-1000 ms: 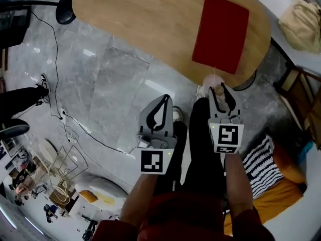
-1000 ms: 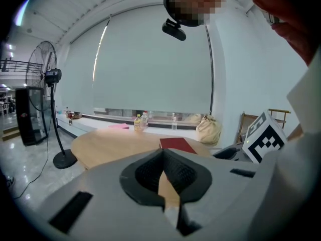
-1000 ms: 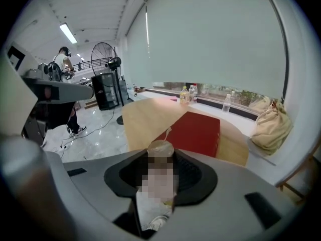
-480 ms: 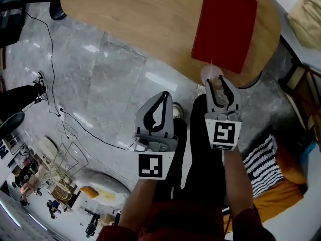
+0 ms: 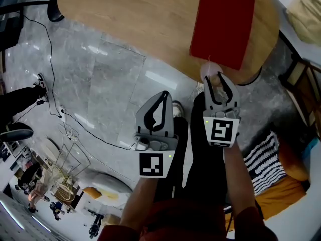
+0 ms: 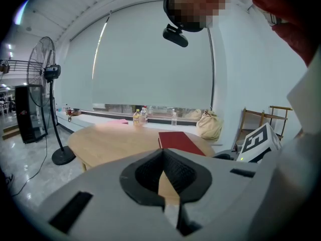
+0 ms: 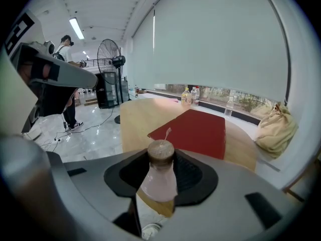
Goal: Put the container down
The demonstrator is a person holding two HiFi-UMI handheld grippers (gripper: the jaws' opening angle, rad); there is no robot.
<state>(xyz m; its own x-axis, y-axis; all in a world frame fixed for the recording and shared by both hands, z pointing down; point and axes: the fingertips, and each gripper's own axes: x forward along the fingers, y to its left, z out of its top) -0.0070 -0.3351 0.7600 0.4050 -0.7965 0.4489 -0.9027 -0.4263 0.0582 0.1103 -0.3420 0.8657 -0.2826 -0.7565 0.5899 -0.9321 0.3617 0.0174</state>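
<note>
Fingers [image 7: 193, 172] of the right gripper [image 5: 219, 79] are clamped on the corked container [image 7: 159, 177], now brought to the near edge of the table [image 5: 140, 14]. The left gripper [image 5: 164, 95] is closed on nothing. Set-down is judged close.

Container [image 7: 159, 177] in the right gripper [image 5: 219, 79] is showing frosted, translucent pink. Its stopper [image 7: 160, 152] is looking rough, cork-like. Claw shell is reading as matt grey plastic, with pads [image 7: 191, 172] black and ribbed. Ahead of the claw, table [image 5: 140, 19] is showing smooth matt wood and mat [image 5: 223, 21] dull red. Floor [image 5: 100, 84] below is gleaming like polished stone.
</note>
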